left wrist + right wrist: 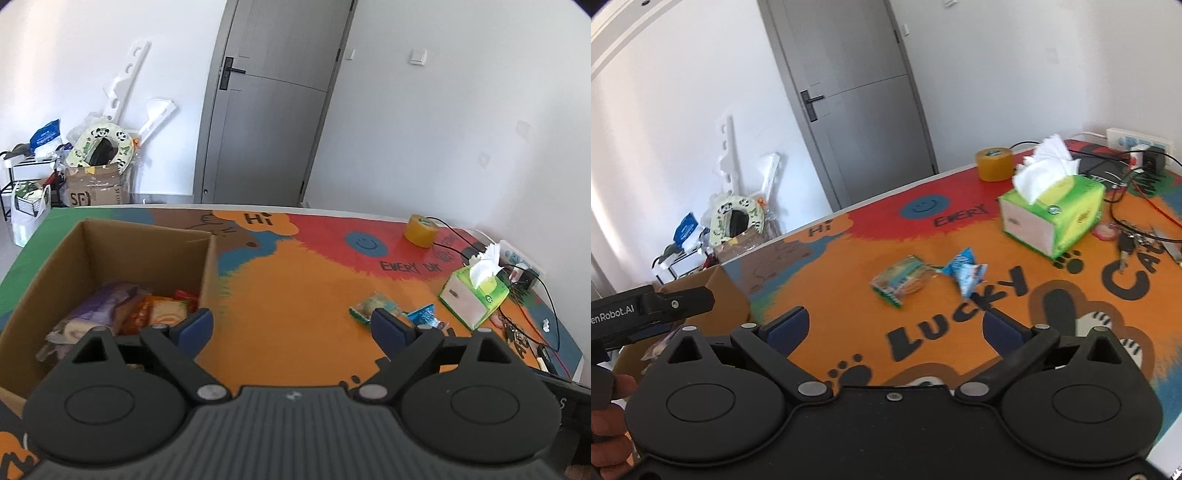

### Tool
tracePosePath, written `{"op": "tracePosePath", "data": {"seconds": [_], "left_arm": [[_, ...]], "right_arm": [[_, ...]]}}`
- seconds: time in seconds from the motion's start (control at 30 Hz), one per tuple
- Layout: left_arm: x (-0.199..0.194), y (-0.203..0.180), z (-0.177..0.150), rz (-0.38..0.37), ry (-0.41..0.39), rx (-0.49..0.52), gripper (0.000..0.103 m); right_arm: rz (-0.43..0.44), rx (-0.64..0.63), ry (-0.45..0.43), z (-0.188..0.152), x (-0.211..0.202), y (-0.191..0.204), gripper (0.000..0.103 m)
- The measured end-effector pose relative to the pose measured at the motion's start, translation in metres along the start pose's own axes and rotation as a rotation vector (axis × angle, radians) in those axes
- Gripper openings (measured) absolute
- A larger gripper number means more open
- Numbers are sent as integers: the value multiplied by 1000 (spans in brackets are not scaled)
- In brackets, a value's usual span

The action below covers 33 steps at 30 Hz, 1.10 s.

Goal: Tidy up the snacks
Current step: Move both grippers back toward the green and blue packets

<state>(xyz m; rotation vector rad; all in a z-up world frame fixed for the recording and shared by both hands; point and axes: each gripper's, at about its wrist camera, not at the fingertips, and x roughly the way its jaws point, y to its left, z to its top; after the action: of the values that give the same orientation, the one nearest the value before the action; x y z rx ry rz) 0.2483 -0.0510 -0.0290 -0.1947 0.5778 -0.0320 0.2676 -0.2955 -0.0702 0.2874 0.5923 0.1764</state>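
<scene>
Nearest the lens: left tongs (291,325) spread wide, nothing between the blue pads, hovering over the colourful orange-and-red printed tabletop (295,295) beside the box. Right tongs (894,328) likewise gaping and empty, above the "LUCKY" lettering. Largest on the tabletop: open brown cardboard box (110,243) at the left, with purple and orange snack packets (122,314) lying inside. Further right, green tissue box (1056,218) with white tissue sticking up. Behind it, yellow tape roll (994,164). In the open middle, clear-wrapped green-edged biscuit packet (901,280) just beside crumpled blue snack wrapper (966,271), both loose, well apart from the cardboard box.
</scene>
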Motion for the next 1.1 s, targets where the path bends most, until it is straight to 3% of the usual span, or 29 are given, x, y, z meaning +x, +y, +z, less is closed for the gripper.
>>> {"op": "tracePosePath", "data": {"seconds": [0.13,0.4,0.63,1.1], "left_arm": [[9,-13,0,-9,6,10,91],[42,-40,2,-38,53,68,91],[70,-58,6,-39,79,104,91],[132,-94,1,-48,147,175,91]], "right_arm": [[-14,25,-7,1,1,-18,100],[-41,40,10,8,18,-45,84],[-58,45,15,15,32,-57,82],[-46,111,73,17,83,-86,63]]}}
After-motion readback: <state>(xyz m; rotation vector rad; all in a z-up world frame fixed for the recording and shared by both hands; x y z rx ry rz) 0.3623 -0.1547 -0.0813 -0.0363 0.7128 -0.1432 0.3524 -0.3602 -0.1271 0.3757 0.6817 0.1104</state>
